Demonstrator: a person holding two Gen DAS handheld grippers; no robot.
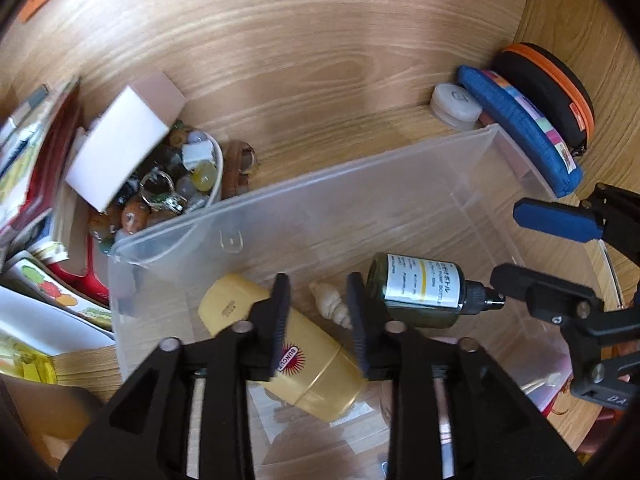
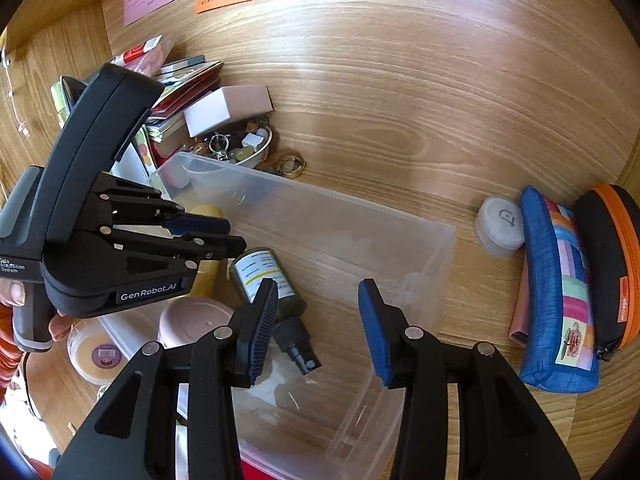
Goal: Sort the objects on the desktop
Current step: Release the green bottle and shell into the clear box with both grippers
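Note:
A clear plastic bin [image 1: 304, 216] [image 2: 436, 252] stands on the wooden desk. Inside lie a yellow sunscreen bottle [image 1: 316, 376], a small white shell [image 1: 332, 304] and a dark green pump bottle [image 1: 416, 292] [image 2: 268, 276]. My left gripper [image 1: 318, 316] is open and empty above the shell and sunscreen; it also shows in the right wrist view [image 2: 218, 234]. My right gripper [image 2: 318, 324] is open and empty over the bin, just right of the pump bottle; it also shows in the left wrist view [image 1: 506, 244].
A bowl of trinkets [image 1: 180, 184] [image 2: 244, 148], a white-pink box [image 1: 120, 144] and stacked booklets [image 1: 32, 152] lie left of the bin. A white jar [image 2: 500, 226], a blue pencil case [image 2: 560, 292] and a black-orange case [image 2: 612, 264] lie at right. Round jars [image 2: 96, 352] sit at front left.

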